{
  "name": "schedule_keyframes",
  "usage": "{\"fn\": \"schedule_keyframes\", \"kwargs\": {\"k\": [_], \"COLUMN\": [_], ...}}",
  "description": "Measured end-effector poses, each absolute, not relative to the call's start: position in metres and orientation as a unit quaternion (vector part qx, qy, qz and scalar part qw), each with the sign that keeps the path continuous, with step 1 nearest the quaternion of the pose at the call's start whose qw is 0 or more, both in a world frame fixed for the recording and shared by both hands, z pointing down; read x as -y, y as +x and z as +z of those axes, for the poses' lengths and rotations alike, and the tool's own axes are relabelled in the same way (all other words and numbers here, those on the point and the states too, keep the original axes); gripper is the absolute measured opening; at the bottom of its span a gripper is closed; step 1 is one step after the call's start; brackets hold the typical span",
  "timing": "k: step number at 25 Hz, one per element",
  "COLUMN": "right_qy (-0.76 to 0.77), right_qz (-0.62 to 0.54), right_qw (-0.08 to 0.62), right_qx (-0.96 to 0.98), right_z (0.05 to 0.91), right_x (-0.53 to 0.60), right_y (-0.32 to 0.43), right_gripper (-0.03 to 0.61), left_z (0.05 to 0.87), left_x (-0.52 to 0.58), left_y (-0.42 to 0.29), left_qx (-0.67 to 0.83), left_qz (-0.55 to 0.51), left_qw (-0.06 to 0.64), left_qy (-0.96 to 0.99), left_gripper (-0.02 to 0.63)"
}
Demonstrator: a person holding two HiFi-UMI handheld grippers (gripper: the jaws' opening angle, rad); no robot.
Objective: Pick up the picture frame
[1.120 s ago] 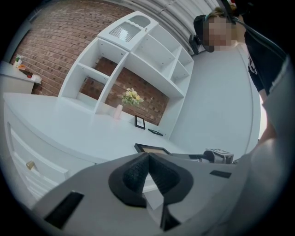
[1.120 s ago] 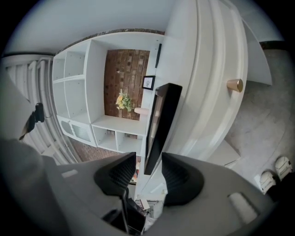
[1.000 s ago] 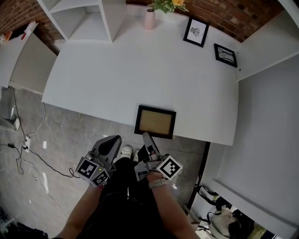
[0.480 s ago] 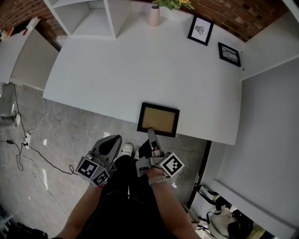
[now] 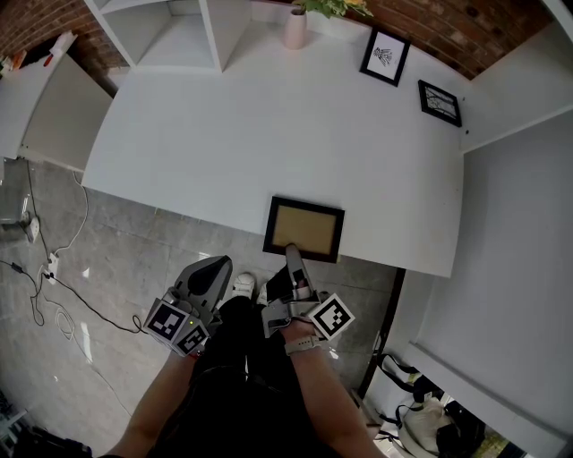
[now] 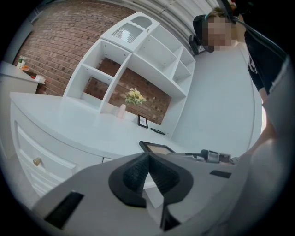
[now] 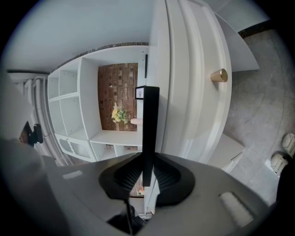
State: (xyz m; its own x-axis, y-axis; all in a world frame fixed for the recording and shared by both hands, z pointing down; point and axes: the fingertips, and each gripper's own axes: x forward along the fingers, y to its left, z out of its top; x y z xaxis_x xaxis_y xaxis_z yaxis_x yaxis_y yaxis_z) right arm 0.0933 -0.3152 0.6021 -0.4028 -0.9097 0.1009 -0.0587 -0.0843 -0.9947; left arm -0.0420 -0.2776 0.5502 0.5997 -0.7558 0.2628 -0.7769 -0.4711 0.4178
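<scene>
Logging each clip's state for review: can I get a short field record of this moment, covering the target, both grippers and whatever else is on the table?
target: picture frame, flat at the near edge of the table
right gripper: fingers have just been closing, now pressed on the frame's near edge
left gripper: fingers together, empty, short of the table
frame lifted: not yet
also on table: vase of flowers, small print, second small print, all at the far side
</scene>
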Motion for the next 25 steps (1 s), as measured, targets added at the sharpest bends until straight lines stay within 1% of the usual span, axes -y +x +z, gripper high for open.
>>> {"fn": "schedule_keyframes", "kwargs": {"k": [14,18,25], "right_qy": [-0.405,-0.406,-0.412], "right_qz": [-0.612,-0.611,-0.607], "right_qw": [0.361,0.366,0.367], "right_qx": [-0.575,-0.573,-0.572], "right_z": [0.602,0.602,0.605], "right_x": [0.3,0.305,0.311], "right_y": [0.09,0.092,0.093], "right_gripper": [0.077,0.094,0.094], "left_z": [0.549,0.55,0.551], "left_x": [0.28,0.28,0.275], "left_y": [-0.045,-0.045,-0.046], "left_qx": [0.452,0.452,0.453], "left_qz": [0.022,0.023,0.021], "left_qw": [0.256,0.26,0.262], "left_qy": [0.854,0.853,0.852], "left_gripper": [0.006,0.006,0.006]}}
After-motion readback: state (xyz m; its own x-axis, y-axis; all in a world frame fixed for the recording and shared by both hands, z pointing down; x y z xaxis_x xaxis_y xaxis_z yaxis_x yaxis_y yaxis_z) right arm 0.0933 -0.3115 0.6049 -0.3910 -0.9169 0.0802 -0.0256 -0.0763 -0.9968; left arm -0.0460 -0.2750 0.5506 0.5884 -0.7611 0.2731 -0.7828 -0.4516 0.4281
